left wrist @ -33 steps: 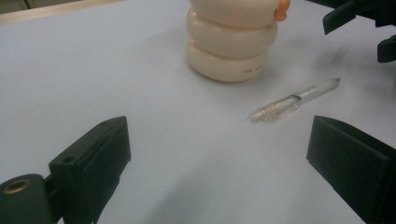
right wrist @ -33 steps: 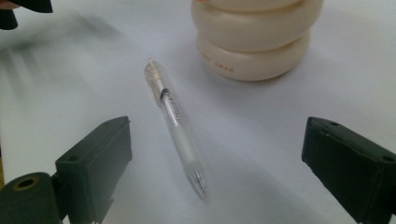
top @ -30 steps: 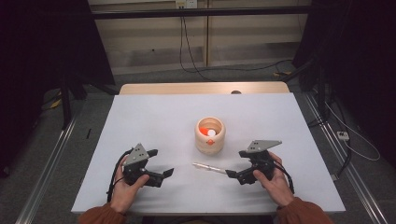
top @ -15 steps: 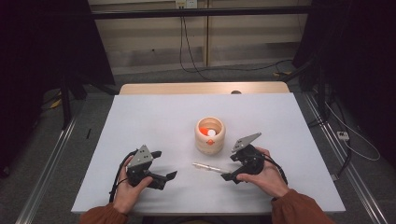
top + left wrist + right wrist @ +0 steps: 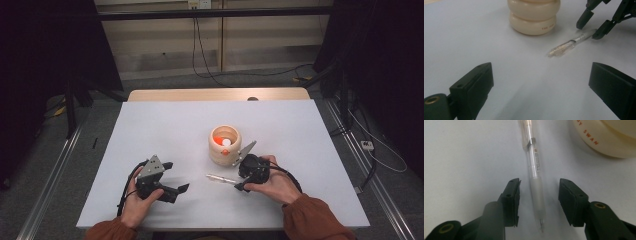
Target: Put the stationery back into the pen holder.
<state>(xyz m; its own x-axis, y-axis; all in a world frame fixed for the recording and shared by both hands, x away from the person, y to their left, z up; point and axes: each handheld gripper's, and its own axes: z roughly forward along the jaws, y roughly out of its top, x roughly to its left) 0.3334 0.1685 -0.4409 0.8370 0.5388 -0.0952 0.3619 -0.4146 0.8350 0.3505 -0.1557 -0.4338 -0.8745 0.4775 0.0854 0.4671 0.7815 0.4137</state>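
Right gripper view: cream holder point(image 5: 614, 142) just beside the pen point(image 5: 535, 170).

cream holder point(image 5: 604, 140) — "SWAN" in orange, pen print unreadable

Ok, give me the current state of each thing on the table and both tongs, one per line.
Pen: lying flat on the table, between the right tongs' jaws, not yet pinched.
Cup: upright beside the pen, an orange and a white thing inside.
Right tongs: jaws have just been closing, a gap left on each side of the pen.
Left tongs: open, nothing between the jaws.
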